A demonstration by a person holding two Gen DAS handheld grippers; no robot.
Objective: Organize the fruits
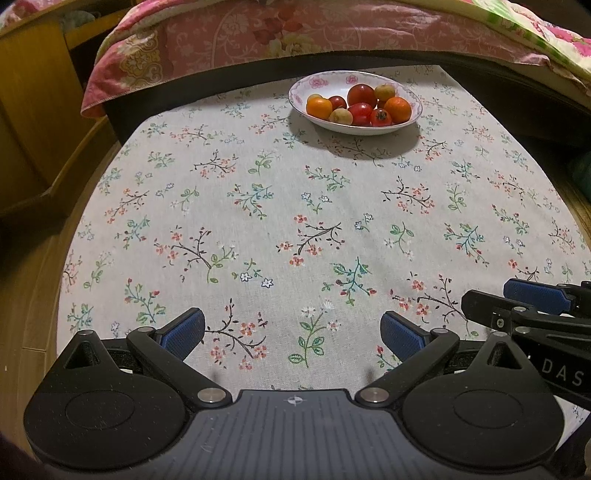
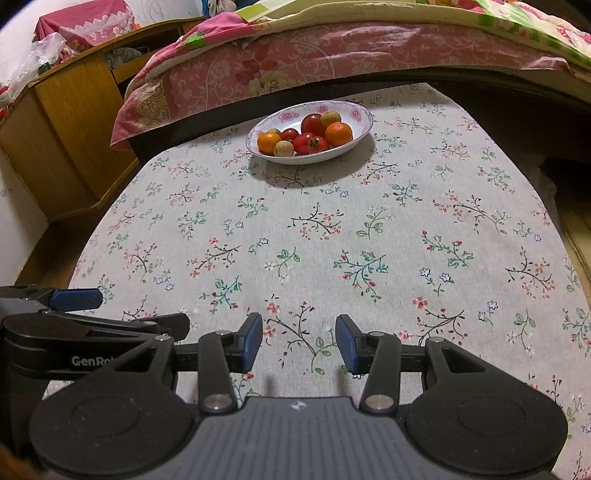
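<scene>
A white floral bowl stands at the far side of the table and holds several fruits: red tomatoes, oranges and small yellowish fruits. It also shows in the right wrist view. My left gripper is open and empty, low over the near table edge. My right gripper is open and empty, also near the front edge, right of the left one. Each gripper shows in the other's view: the right gripper and the left gripper.
The table carries a grey floral cloth. A bed with a pink floral quilt runs along the far edge. A wooden cabinet stands at the far left. Wooden floor lies left of the table.
</scene>
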